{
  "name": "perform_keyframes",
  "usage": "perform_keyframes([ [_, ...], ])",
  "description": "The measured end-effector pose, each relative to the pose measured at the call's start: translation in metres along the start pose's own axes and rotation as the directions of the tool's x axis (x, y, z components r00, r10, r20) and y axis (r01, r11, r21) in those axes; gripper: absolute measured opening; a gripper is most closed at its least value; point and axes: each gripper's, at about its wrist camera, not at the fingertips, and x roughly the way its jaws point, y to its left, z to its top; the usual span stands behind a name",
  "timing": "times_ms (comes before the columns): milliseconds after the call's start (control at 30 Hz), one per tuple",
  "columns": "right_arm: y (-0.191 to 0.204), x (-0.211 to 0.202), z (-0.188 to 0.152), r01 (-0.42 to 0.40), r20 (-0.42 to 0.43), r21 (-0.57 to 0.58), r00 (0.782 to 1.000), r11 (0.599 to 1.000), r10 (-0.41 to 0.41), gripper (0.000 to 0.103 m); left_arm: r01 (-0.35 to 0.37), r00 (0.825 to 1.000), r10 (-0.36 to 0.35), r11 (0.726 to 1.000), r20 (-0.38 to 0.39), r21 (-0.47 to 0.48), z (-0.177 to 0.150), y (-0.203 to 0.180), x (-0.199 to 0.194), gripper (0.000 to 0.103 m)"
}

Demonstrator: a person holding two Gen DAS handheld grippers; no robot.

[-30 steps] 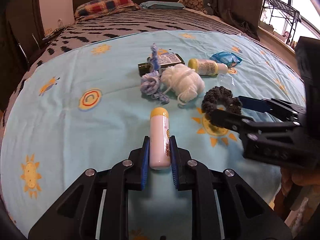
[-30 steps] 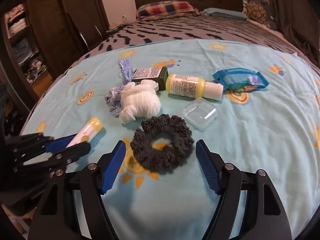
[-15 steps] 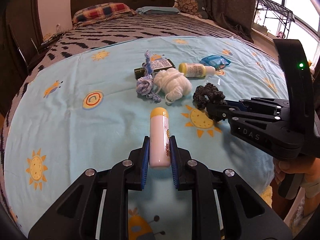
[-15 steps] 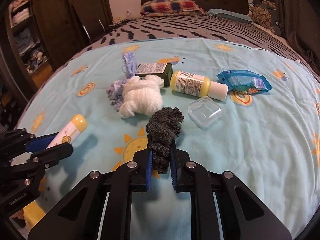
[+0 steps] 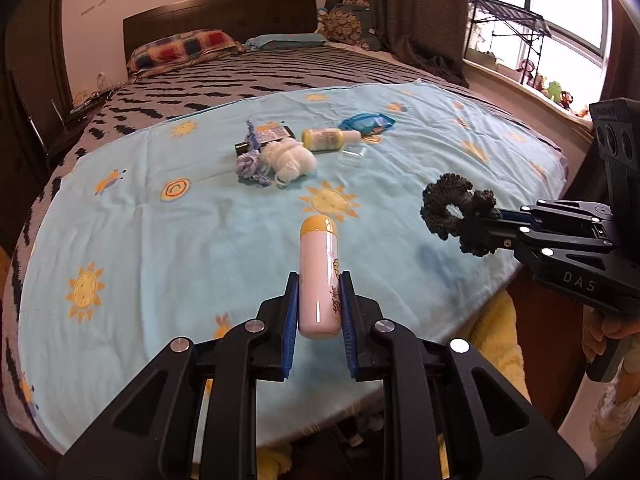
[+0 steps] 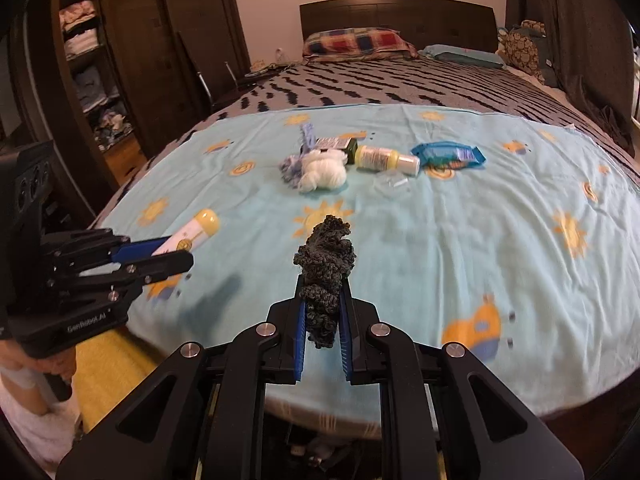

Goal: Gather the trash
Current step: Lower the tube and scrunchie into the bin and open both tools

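**Two things picked up, a small pile left**

The left gripper is clamped on a pink tube. The right gripper squeezes a dark scrunchie, scrunched flat. Both are held above the near edge of the bed. Farther up the bed lie white yarn, a yellow bottle, a blue packet and a clear box. No bin shows.

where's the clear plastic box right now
On the blue sheet, mid-bed in the right wrist view: the clear plastic box lies just in front of the yellow bottle.

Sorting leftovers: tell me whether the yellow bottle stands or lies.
Lying on its side: the yellow bottle rests lengthwise on the blue sheet, white cap sideways.
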Motion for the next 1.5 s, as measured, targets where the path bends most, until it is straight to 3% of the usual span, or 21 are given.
perform_keyframes([
  [167, 0.001, -0.022, -0.037, -0.022, -0.022, 0.02, 1.0, 1.0, 0.023, 0.015, 0.037, 0.999, -0.037, 0.999, 0.0, 0.03, -0.03, -0.02, -0.025, 0.018],
  [333, 0.003, -0.034, -0.076, -0.006, -0.073, 0.024, 0.997, 1.0, 0.007, 0.015, 0.091, 0.994, -0.087, 0.995, -0.063, 0.052, -0.066, -0.036, -0.03, 0.018],
  [600, -0.006, -0.012, -0.124, -0.011, -0.211, 0.096, 0.977, 0.995, 0.031, 0.015, 0.152, 0.97, -0.143, 0.988, -0.197, 0.034, -0.112, -0.049, 0.0, 0.018],
  [800, -0.005, 0.021, -0.153, -0.011, -0.296, 0.134, 0.954, 0.991, 0.051, 0.015, 0.172, 0.955, -0.158, 0.985, -0.249, 0.035, -0.132, -0.055, 0.028, 0.018],
  [900, -0.007, 0.04, -0.167, 0.002, -0.338, 0.152, 0.94, 0.988, 0.05, 0.015, 0.2, 0.937, -0.19, 0.98, -0.295, 0.002, -0.145, -0.053, 0.048, 0.018],
  [1200, -0.019, 0.084, -0.198, 0.059, -0.411, 0.202, 0.911, 0.978, 0.03, 0.015, 0.187, 0.884, -0.196, 0.98, -0.423, -0.064, -0.172, -0.046, 0.111, 0.018],
  [1500, -0.012, 0.095, -0.198, 0.074, -0.393, 0.232, 0.919, 0.97, 0.024, 0.018, 0.168, 0.866, -0.186, 0.982, -0.464, -0.081, -0.18, -0.044, 0.129, 0.018],
])
